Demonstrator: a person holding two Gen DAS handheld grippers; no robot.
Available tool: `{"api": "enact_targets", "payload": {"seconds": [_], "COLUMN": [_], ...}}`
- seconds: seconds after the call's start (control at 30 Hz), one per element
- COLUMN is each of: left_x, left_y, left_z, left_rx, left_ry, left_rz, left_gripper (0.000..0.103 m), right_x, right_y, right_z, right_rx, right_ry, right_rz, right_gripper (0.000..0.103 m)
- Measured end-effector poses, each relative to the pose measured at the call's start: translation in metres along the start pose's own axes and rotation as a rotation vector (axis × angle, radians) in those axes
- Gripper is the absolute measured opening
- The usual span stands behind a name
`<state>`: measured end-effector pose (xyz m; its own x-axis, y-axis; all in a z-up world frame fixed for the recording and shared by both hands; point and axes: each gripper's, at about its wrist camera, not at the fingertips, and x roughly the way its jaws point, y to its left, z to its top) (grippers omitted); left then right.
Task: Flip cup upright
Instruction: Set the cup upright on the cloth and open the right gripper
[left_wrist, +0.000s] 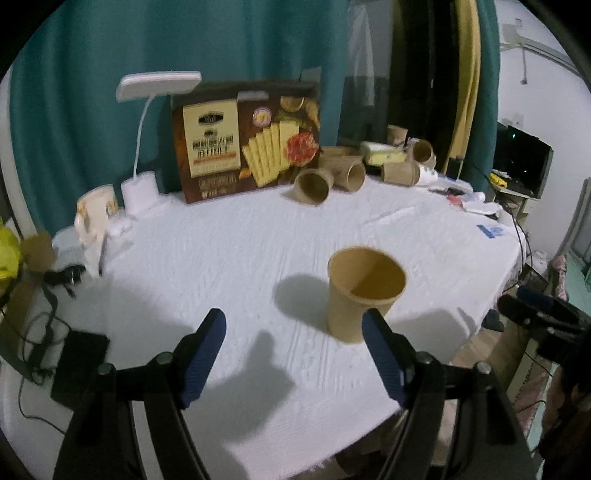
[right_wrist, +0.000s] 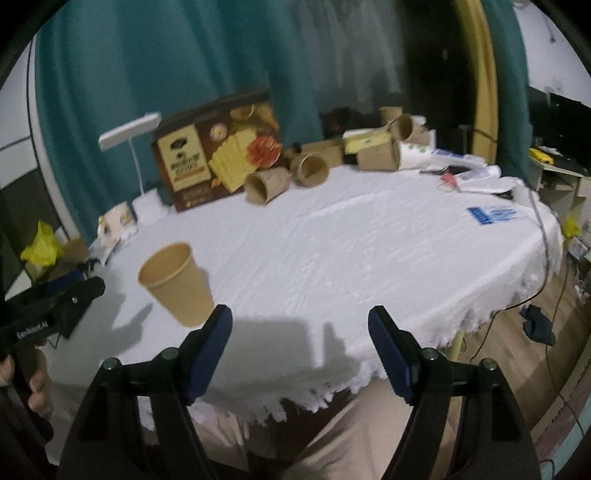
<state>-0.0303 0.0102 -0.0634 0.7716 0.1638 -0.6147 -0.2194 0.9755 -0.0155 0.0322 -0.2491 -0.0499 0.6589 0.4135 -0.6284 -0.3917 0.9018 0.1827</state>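
Note:
A tan paper cup (left_wrist: 360, 295) stands upright, mouth up, on the white tablecloth (left_wrist: 221, 266). My left gripper (left_wrist: 293, 326) is open and empty; the cup sits just beyond its right fingertip, apart from both fingers. In the right wrist view the same cup (right_wrist: 177, 282) stands at the left, just beyond the left finger of my right gripper (right_wrist: 301, 321), which is open and empty over the table's near edge. The left gripper (right_wrist: 79, 291) shows at the far left of that view.
Several tan cups (left_wrist: 314, 184) lie on their sides at the back of the table beside a brown cracker box (left_wrist: 243, 140). A white desk lamp (left_wrist: 142, 184) stands back left. Cables and a black box (left_wrist: 79, 365) lie at the left. Papers (right_wrist: 491, 214) lie right.

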Motion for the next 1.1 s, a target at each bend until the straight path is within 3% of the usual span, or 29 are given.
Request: {"api": "enact_targets", "payload": {"seconds": [0.23, 0.5, 0.83, 1.1], "left_x": [-0.015, -0.062, -0.118, -0.113], "left_y": [-0.017, -0.038, -0.020, -0.003], "left_z": [0.018, 0.039, 0.051, 0.044], "left_rx": [0.063, 0.159, 0.053, 0.018], "left_ry": [-0.062, -0.251, -0.530, -0.502], "left_rz": [-0.015, -0.014, 0.025, 0.055], "left_gripper": [0.077, 0.088, 0.100, 0.103], "right_x": [-0.035, -0.081, -0.141, -0.125], "right_y": [-0.018, -0.020, 0.008, 0.036], "right_z": [0.024, 0.053, 0.081, 0.086], "right_rx": [0.014, -0.020, -0.109, -0.160], "right_ry": [-0.086, -0.214, -0.412, -0.391], "right_rz": [-0.039, -0.074, -0.039, 0.010], "right_gripper": [0.074, 0.074, 0.079, 0.080]}}
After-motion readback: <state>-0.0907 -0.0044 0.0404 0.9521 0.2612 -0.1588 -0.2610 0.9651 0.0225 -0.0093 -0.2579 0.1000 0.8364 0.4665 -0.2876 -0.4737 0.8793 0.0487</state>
